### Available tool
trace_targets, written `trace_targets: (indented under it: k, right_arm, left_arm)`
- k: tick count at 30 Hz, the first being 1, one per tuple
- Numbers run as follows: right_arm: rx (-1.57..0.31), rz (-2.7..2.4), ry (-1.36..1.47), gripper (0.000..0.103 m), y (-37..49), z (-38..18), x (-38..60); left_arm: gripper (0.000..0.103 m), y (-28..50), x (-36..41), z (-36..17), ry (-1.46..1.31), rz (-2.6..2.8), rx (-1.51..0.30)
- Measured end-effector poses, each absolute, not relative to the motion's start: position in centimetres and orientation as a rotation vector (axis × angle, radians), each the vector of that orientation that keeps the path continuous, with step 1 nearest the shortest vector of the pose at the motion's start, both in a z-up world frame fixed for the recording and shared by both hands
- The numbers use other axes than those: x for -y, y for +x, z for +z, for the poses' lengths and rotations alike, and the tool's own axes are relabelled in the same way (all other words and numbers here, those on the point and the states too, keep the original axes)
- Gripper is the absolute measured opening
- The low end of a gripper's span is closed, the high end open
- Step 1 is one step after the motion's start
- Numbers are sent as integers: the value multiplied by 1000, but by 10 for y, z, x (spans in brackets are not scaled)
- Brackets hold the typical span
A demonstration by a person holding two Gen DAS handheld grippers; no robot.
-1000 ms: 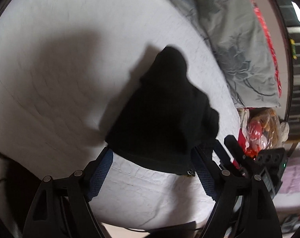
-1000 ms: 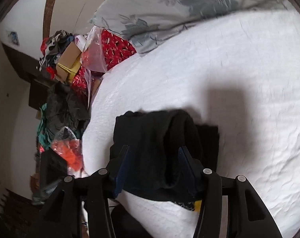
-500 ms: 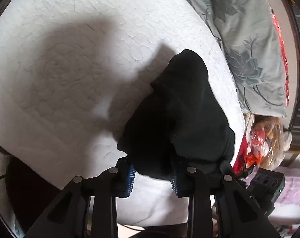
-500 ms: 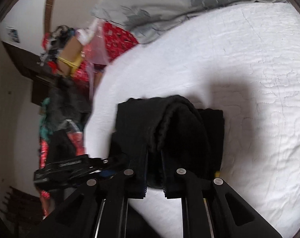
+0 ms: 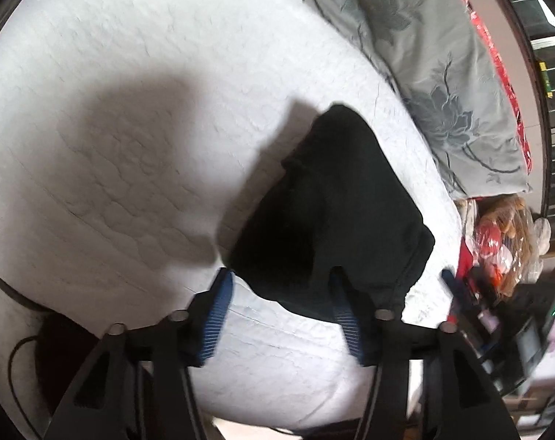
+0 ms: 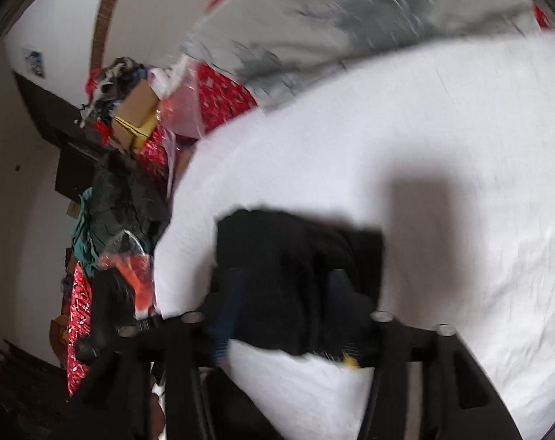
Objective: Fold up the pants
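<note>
Bedroom; bed [image 5: 138, 73] under a white quilted cover, shadowed in patches.

Item 1, left tongs [image 5: 281, 295]: released, the blue-ribbed pads standing wide apart. The left pad is clear of the cloth, the right pad just at the garment's near edge, nothing clamped between them.

Item 2, pants [image 5: 336, 212]: black, gathered into a thick folded bundle, lying on the bed cover near its edge, between both sets of tongs. A rounded hump of cloth points away toward the pillow end.

Item 3, pillow [image 5: 435, 84]: grey with a darker flower print, at the head of the bed, well apart from the bundle.

Item 4, right tongs [image 6: 285, 315]: released, pads spread to either side of the pants [image 6: 296, 275], whose near edge hangs down between them; this view is blurred, so contact with the cloth cannot be told.

Item 5, clutter [image 6: 131, 183] beside the bed: cardboard box, red printed cloth, clear plastic bags, dark clothing heaped together.
</note>
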State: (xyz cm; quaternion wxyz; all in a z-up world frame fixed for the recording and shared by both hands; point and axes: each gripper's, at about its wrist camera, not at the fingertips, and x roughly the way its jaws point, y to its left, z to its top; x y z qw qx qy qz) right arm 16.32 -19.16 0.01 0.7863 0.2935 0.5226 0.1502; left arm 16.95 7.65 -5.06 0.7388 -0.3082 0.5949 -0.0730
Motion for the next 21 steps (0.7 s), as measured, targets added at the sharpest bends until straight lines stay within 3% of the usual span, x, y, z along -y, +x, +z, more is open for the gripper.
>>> trace_targets:
  k: [3, 6, 15, 16, 17, 18, 21]
  right_arm:
    - [-1140, 379, 575, 55, 195, 5, 170]
    - [-1201, 452, 501, 63, 230, -6, 137]
    - [-1354, 543, 224, 63, 282, -51, 42]
    - [-1361, 543, 174, 52, 281, -53, 35]
    - [-1364, 543, 97, 32, 280, -55, 27]
    - [-1368, 538, 62, 27, 281, -57, 25]
    - [-1354, 528, 71, 24, 282, -52, 30]
  left_arm:
    - [64, 164, -84, -48, -675, -158, -1277]
    - [68, 151, -93, -49, -702, -160, -1281]
    - [66, 146, -90, -56, -562, -154, -1278]
    - [62, 148, -88, -57, -555, -154, -1279]
    - [55, 150, -86, -58, -548, -156, -1278]
    - [39, 150, -83, -60, -548, -174, -1283]
    - [33, 147, -78, -57, -562, -179, -1272]
